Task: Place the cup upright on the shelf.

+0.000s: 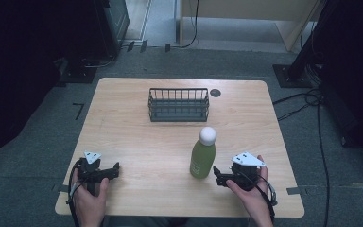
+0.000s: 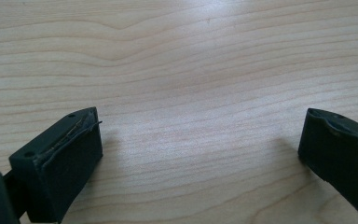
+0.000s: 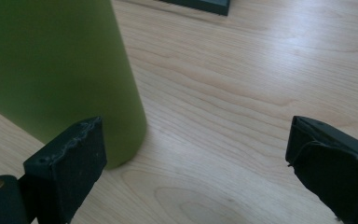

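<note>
A green bottle (image 1: 202,160) with a white round cap stands upright on the wooden table (image 1: 137,142), right of centre near the front. My right gripper (image 1: 219,177) sits just right of the bottle's base, open, its jaws pointing left toward it. In the right gripper view the green bottle (image 3: 51,65) stands just beyond the left jaw, apart from the pads, with bare wood in the gap. My left gripper (image 1: 114,170) rests at the front left, open, and nothing lies between its jaws (image 2: 200,154).
A dark wire basket (image 1: 178,104) stands at the back centre of the table, its base corner (image 3: 200,5) visible in the right gripper view. A small dark disc (image 1: 215,92) lies to its right. Cables run on the floor at the right.
</note>
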Action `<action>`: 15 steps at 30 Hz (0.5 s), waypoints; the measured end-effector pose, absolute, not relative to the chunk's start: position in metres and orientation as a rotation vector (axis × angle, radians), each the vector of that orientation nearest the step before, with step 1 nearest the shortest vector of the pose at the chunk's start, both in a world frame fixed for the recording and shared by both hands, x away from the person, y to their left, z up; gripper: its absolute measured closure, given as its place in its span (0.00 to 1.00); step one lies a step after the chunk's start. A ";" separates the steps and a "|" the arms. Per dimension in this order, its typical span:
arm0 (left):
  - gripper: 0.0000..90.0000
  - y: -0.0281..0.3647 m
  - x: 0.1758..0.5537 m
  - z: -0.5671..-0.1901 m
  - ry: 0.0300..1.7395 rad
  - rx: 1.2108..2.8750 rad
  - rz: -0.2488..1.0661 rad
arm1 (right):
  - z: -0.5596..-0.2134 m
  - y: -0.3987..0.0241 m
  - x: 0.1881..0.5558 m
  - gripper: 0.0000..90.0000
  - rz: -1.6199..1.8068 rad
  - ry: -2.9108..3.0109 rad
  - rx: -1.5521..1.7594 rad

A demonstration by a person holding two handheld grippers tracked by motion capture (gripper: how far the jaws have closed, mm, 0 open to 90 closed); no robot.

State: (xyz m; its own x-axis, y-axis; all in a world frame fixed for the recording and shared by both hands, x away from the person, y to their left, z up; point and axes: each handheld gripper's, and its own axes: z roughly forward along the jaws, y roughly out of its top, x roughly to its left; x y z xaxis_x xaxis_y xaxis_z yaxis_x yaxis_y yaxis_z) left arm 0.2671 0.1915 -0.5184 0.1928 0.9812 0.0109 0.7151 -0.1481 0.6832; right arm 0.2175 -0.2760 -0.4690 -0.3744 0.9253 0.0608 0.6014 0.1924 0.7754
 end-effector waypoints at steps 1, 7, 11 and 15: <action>0.00 0.191 0.267 -0.518 1.580 1.929 0.636 | -0.469 -0.276 0.217 0.05 1.030 2.051 1.427; 0.00 0.191 0.267 -0.518 1.580 1.929 0.636 | -0.467 -0.272 0.216 0.07 1.035 2.066 1.410; 0.00 0.191 0.267 -0.518 1.580 1.929 0.636 | -0.465 -0.272 0.214 0.07 1.059 2.076 1.403; 0.00 0.191 0.267 -0.518 1.580 1.929 0.636 | -0.463 -0.270 0.212 0.07 1.074 2.086 1.388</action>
State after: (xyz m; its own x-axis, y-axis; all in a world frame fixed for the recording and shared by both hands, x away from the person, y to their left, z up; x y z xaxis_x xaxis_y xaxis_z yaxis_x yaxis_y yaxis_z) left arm 0.2671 0.1915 -0.5184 0.1929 0.9812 0.0108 0.7151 -0.1481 0.6832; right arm 0.2120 -0.2695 -0.4632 -0.4183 0.9052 0.0748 0.5867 0.2064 0.7830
